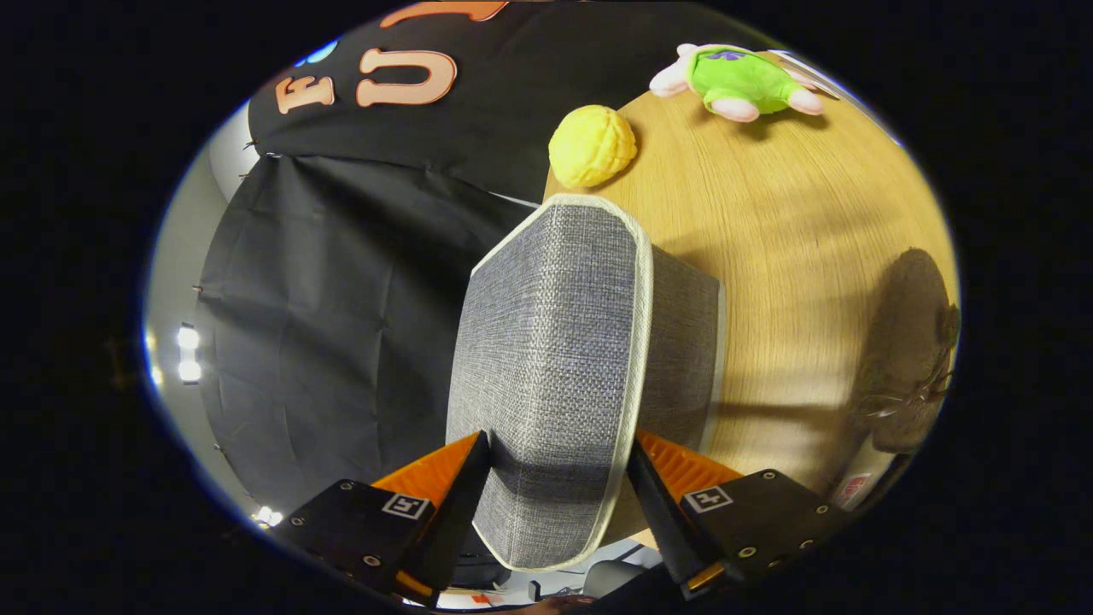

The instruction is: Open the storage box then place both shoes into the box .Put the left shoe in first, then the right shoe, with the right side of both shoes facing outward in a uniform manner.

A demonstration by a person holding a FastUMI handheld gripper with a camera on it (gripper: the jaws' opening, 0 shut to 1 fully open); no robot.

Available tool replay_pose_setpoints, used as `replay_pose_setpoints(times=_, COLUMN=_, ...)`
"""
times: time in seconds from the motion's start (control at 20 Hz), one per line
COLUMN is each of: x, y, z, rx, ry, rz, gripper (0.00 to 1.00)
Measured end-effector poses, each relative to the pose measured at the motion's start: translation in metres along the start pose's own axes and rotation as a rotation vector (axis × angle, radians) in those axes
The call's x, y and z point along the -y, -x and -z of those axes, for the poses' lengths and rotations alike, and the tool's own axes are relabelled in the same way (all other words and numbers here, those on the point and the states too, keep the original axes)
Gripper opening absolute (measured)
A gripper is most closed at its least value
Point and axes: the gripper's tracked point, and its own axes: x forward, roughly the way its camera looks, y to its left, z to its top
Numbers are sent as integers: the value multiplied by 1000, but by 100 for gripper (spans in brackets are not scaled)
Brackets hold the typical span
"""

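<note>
Gripper view rides close behind the fingers [558,478] — facing the storage box [555,342].

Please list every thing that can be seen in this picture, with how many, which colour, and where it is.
storage box lid: one, grey fabric with pale trim, held up between the two fingers, in front of the box
storage box: one, grey fabric, on the table just behind the lid
table: one, light wood, beyond the fingers
yellow toy: one, yellow, round and ridged, on the table beyond the box
plush toy: one, green and pink, at the table's far side
shoe: one, brown, on the table beside the box
tongs: one pair, both fingers pressed on the lid's two edges
</note>
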Motion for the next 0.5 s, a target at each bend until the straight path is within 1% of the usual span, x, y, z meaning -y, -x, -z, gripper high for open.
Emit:
replay_pose_setpoints(times=0.05, x=-1, y=2, z=-1, rx=-2, ry=-4, rz=-3, gripper=85)
replay_pose_setpoints(times=0.1, x=-1, y=7, z=-3, rx=-6, ry=-11, rz=-5, gripper=82)
replay_pose_setpoints(times=0.2, x=5, y=13, z=-8, rx=-4, ry=5, rz=32, gripper=71)
replay_pose_setpoints(times=0.25, x=5, y=20, z=-14, rx=20, ry=13, rz=47, gripper=65)
replay_pose_setpoints(times=0.3, x=6, y=26, z=-22, rx=50, ry=23, rz=63, gripper=57)
replay_pose_setpoints(times=0.35, x=7, y=30, z=-29, rx=77, ry=36, rz=79, gripper=38)
replay_pose_setpoints(times=0.45, x=-2, y=35, z=-27, rx=76, ry=56, rz=75, gripper=23)
replay_pose_setpoints(times=0.5, x=-7, y=36, z=-28, rx=75, ry=57, rz=73, gripper=18)
